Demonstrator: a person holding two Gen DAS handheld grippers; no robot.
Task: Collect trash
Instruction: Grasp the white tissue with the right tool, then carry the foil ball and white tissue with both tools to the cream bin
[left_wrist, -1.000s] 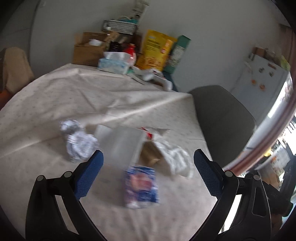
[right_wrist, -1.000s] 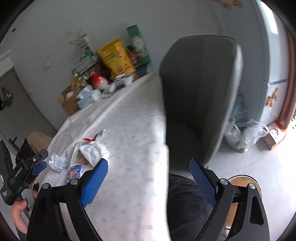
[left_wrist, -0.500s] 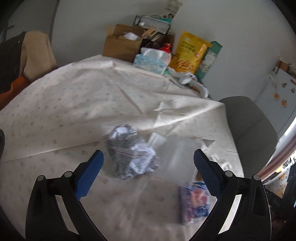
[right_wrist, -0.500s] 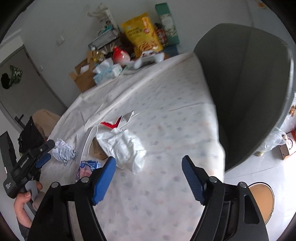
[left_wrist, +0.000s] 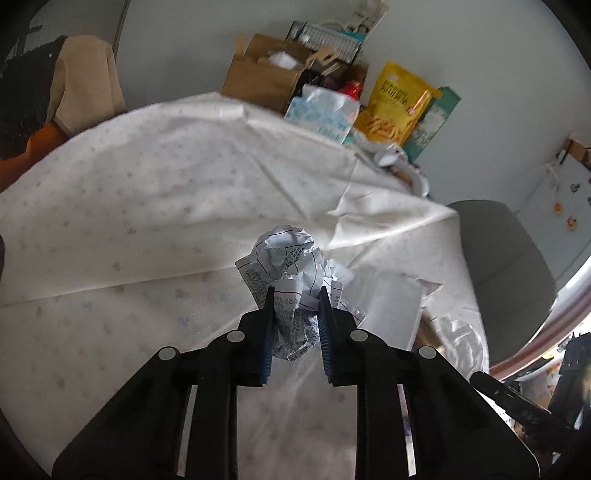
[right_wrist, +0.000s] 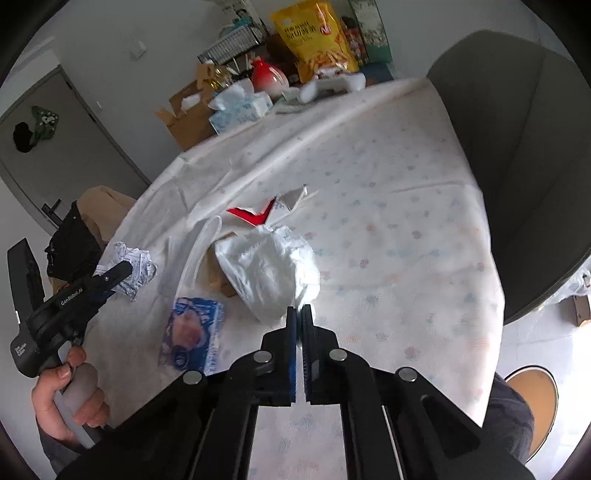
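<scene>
The left gripper (left_wrist: 295, 295) is closing w/ the crumpled printed paper (left_wrist: 291, 266) between its blue pads; the pads already press the wad's near lobe from both sides, so it looks pinched, though the ball's bulk bulges out past the tips, away from the hand. The wad sits on the tablecloth (left_wrist: 147, 206), approx mid-table, roughly round w/ no real long axis, stiff creased sheet w/ fine print. The right gripper (right_wrist: 300, 312) has its jaws pressed together, tips at the near edge of the white plastic bag (right_wrist: 266, 269); whether a thin fold of film is caught between them can't be told. That bag lies straight ahead of the right tips, soft, glossy, slumped in a lump over a brown paper piece (right_wrist: 218, 273). Left of it, nearer the left hand (right_wrist: 70, 398), lies a flat blue printed wrapper (right_wrist: 194, 334), long axis running away from the camera. Beyond the bag are a red-and-white torn scrap (right_wrist: 258, 216) and a clear flat sleeve (left_wrist: 388, 306). Judged from this, the right arm is nearer the bag and the left one nearer the wrapper. No bin is seen in either view.
</scene>
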